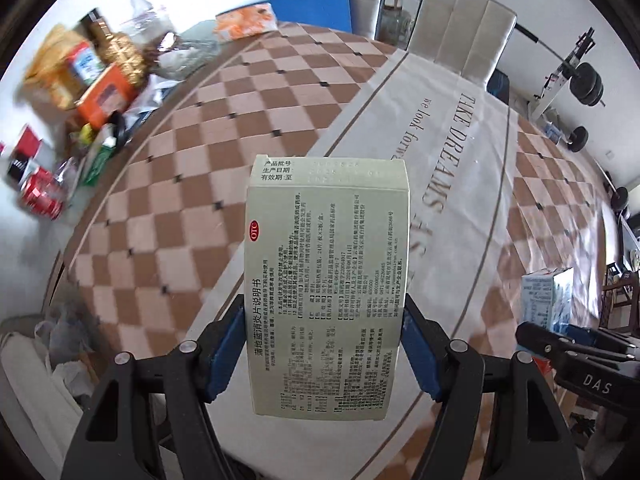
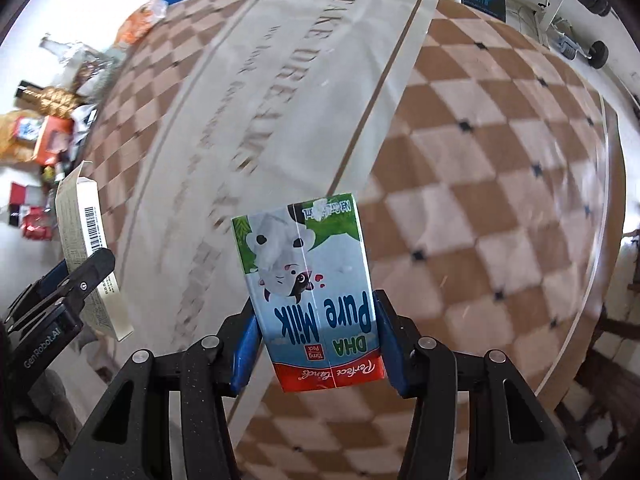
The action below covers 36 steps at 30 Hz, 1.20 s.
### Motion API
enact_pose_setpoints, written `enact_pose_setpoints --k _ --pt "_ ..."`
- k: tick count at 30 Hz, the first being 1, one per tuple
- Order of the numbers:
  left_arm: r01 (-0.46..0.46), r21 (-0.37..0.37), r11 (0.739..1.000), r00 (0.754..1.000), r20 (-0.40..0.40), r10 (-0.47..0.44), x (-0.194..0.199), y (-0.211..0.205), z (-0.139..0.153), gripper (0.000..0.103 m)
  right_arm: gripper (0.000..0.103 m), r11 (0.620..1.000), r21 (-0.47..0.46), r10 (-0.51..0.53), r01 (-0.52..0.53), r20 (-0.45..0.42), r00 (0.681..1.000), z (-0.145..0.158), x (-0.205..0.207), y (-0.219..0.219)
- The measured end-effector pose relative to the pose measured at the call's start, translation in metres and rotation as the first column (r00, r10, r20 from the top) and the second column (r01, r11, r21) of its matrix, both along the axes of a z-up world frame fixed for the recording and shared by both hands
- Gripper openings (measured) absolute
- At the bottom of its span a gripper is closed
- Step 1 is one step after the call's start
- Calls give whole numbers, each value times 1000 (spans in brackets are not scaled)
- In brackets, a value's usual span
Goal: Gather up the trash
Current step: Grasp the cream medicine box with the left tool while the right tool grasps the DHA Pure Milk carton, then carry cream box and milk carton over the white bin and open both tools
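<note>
My left gripper [image 1: 325,344] is shut on a pale green medicine box [image 1: 328,280] with Chinese print and holds it above the checkered tablecloth [image 1: 192,184]. My right gripper [image 2: 316,344] is shut on a "Pure Milk" carton [image 2: 312,296], held upside down above the cloth. The medicine box also shows in the right wrist view [image 2: 90,256] at the left, with the left gripper [image 2: 60,292] under it. The milk carton shows at the right edge of the left wrist view [image 1: 548,296].
A heap of trash lies at the table's far left: a red can [image 1: 42,196], an orange box [image 1: 106,96], a golden bottle [image 1: 116,48], a glass bottle [image 1: 140,4], wrappers. Two chairs [image 1: 464,20] stand behind the table. A white bag [image 1: 44,360] sits at the lower left.
</note>
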<state>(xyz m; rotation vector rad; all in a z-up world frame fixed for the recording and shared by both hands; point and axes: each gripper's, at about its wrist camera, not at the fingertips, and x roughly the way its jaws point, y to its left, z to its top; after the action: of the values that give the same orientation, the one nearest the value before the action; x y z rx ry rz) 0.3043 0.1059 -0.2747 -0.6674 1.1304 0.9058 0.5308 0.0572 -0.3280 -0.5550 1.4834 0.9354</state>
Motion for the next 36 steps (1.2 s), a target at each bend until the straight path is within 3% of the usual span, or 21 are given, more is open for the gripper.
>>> enact_pose_setpoints --k 7,11,14,18,23,27,33,36 --pt "-14 37 999 997 76 11 -119 -60 35 70 54 996 87 20 -21 10 1000 54 -148 -95" --pt "-38 17 999 995 88 37 -183 -98 32 70 54 992 122 45 -45 5 999 65 -219 -145" --pt "-72 -35 997 995 72 74 -229 -126 11 70 54 990 118 75 -71 -27 997 53 -267 -177" --pt "-118 -146 982 992 20 122 -273 -151 -46 70 54 992 45 124 -121 -77 989 7 -327 -216" --pt "-150 -296 943 987 3 158 -295 -163 -135 70 54 984 -88 145 -158 -135 980 -85 -365 -248" --pt "-148 -452 880 980 55 193 -294 -159 -226 70 54 972 -150 158 -179 -143 977 -160 -376 -254" --pt "-169 -580 797 974 28 227 -278 -149 -368 71 54 967 -201 129 -154 -135 983 -288 -363 -243" --pt "-178 -630 756 972 8 235 -269 -146 -422 71 54 964 -225 110 -144 -157 981 -343 -348 -233"
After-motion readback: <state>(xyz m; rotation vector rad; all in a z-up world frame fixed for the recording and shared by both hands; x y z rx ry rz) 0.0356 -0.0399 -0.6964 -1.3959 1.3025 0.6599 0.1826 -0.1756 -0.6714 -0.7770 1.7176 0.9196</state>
